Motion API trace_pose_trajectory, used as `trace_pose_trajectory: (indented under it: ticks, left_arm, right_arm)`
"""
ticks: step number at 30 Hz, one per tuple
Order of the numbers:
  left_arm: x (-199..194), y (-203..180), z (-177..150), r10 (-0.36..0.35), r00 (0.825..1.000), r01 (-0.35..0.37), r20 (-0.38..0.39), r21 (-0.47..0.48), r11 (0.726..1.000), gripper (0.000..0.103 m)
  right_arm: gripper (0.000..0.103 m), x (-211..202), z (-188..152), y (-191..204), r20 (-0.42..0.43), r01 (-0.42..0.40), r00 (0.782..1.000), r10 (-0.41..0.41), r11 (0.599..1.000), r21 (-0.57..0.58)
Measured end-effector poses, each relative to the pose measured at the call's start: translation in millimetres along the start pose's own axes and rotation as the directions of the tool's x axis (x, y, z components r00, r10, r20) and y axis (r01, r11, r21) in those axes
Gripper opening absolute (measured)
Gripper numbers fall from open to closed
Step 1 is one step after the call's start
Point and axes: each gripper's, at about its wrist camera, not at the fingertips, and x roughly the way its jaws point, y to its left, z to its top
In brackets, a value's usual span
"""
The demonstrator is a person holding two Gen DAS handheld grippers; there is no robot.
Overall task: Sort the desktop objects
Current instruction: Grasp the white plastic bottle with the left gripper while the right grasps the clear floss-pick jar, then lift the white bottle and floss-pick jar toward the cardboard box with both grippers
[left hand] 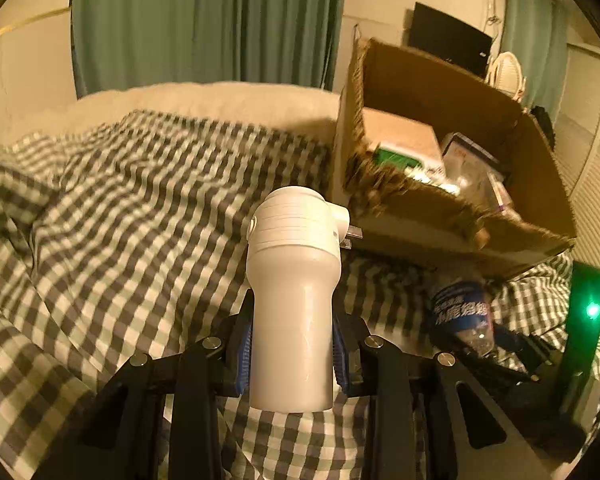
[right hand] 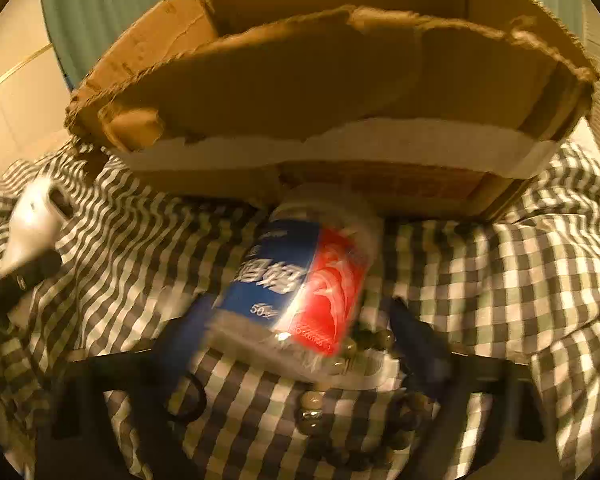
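My left gripper point(left hand: 292, 312) is shut on a white plug-in device point(left hand: 292, 280). It holds the device upright above the checked sheet, with its metal prongs pointing right toward the cardboard box point(left hand: 420, 92). In the right wrist view a clear plastic bottle point(right hand: 296, 276) with a blue and red label lies on the sheet in front of the box point(right hand: 300, 80). My right gripper point(right hand: 300, 304) straddles it with jaws open; the right finger stands clear of the bottle. The bottle point(left hand: 460, 312) also shows low at the right of the left wrist view. The picture is blurred.
A bead bracelet point(right hand: 312, 404) lies under the bottle's near end and a black hair tie point(right hand: 192, 400) beside it. The box holds several packages point(left hand: 412, 148). The checked sheet point(left hand: 140, 200) is rumpled, with a white pillow point(left hand: 220, 100) and green curtains point(left hand: 204, 20) behind it.
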Motion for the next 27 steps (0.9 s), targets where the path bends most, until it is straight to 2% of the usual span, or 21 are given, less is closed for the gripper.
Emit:
trace_pose_trajectory:
  ticks: [5, 13, 21, 27]
  left_arm:
    - [-5.8, -5.4, 10.2, -0.028, 0.999, 0.027, 0.034, 0.023, 0.999, 0.032]
    - [-29.3, -16.7, 16.9, -0.053, 0.994, 0.047, 0.100, 0.059, 0.997, 0.032]
    - [-63.3, -24.3, 26.1, -0.066, 0.978, 0.045, 0.200, 0.107, 0.993, 0.032]
    - [-78.2, -29.2, 30.6, -0.077, 0.969, 0.050, 0.236, 0.120, 0.991, 0.032]
  right_arm:
    - [0.070, -10.2, -4.9, 3.6, -0.007, -0.007, 1.000, 0.007, 1.000, -0.021]
    - [0.066, -63.1, -14.2, 14.5, 0.041, -0.026, 0.999, 0.030, 0.996, -0.085]
    - [0.064, -91.5, -14.9, 18.8, 0.086, -0.012, 0.996, 0.022, 0.993, -0.115]
    - [0.064, -103.6, -9.7, 18.6, 0.124, -0.010, 0.992, 0.024, 0.994, -0.111]
